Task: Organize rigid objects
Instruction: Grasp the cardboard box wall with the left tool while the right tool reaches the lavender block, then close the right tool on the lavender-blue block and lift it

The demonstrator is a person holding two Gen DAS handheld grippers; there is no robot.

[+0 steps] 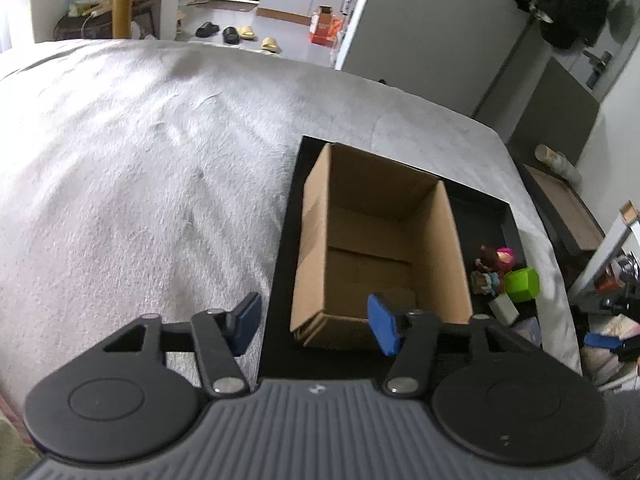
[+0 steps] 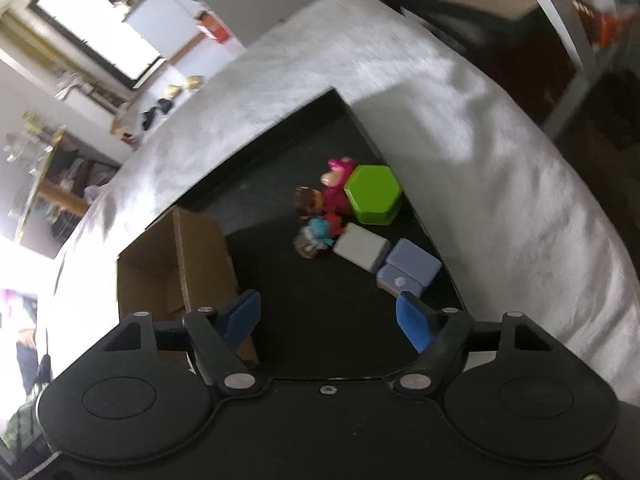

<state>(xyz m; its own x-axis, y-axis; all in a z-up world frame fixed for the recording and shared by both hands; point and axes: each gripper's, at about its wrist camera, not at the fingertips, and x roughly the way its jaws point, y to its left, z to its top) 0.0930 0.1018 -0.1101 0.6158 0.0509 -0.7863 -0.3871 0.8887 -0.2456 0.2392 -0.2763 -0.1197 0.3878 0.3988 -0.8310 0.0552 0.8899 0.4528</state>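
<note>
An open, empty cardboard box [image 1: 380, 248] stands in a shallow black tray [image 1: 280, 280] on a grey bed. My left gripper [image 1: 316, 326] hovers open over the box's near left corner; its blue pads [image 1: 382, 326] press on nothing. In the right wrist view, the right gripper [image 2: 328, 320] is open over the bare tray floor [image 2: 300, 152], beside the cardboard box [image 2: 188, 256]. Beyond it lie a green hexagonal box [image 2: 374, 194], a pink plush figure [image 2: 336, 188], a brown-haired doll [image 2: 310, 200], a pale grey block [image 2: 362, 250] and a lavender case [image 2: 408, 270].
The grey bedcover [image 1: 140, 160] spreads wide to the left of the tray. Past the bed's far edge, slippers [image 1: 236, 34] lie on the floor. Shelving and clutter [image 1: 616, 280] stand along the bed's right side. Part of a person [image 2: 20, 320] shows at the left edge.
</note>
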